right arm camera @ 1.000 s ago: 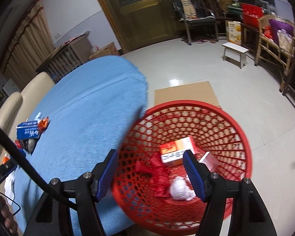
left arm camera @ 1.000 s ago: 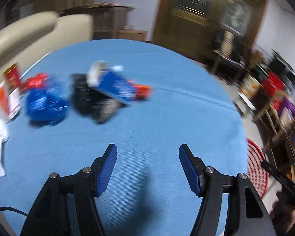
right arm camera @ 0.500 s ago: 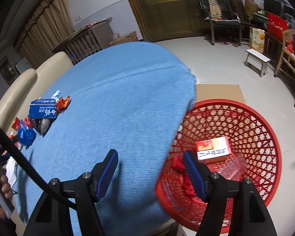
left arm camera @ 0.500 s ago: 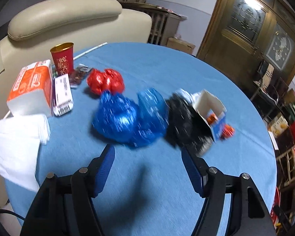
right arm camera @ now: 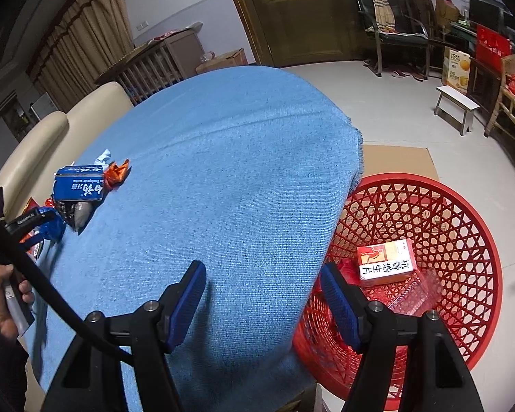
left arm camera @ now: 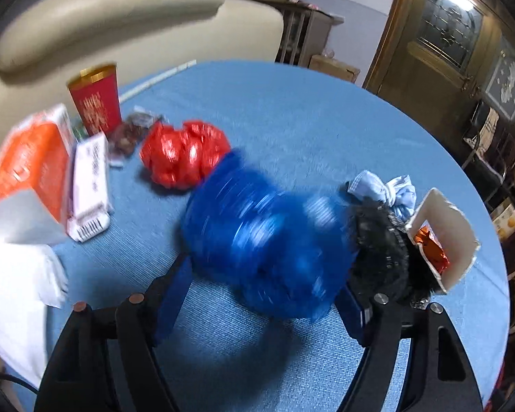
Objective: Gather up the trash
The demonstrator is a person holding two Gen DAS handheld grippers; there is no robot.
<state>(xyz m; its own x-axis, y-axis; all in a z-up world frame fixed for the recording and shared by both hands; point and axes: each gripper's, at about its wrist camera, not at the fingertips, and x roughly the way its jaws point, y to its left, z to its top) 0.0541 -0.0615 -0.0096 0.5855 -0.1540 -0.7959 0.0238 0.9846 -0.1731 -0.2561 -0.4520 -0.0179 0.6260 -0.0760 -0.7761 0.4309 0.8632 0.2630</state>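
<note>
In the left wrist view my left gripper (left arm camera: 264,295) is open, its blue fingers on either side of a crumpled blue foil wrapper (left arm camera: 264,237) on the blue tablecloth (left arm camera: 292,120). Behind it lies a red foil wrapper (left arm camera: 183,152); to the right a black wrapper (left arm camera: 384,250) and an opened blue carton (left arm camera: 443,237). In the right wrist view my right gripper (right arm camera: 262,304) is open and empty above the table's near edge. Beside it on the floor stands a red mesh basket (right arm camera: 463,233) holding an orange-white box (right arm camera: 386,262) and other trash.
At the table's left are a red cup (left arm camera: 96,101), an orange box (left arm camera: 27,164), a white packet (left arm camera: 89,185) and white napkins (left arm camera: 17,295). A beige sofa (left arm camera: 120,24) stands behind. Cardboard (right arm camera: 398,161), a stool (right arm camera: 456,103) and chairs are on the floor.
My left gripper has swung left and advanced until the blue wrapper sits between its open fingers. My right gripper has moved from above the basket back over the table edge.
</note>
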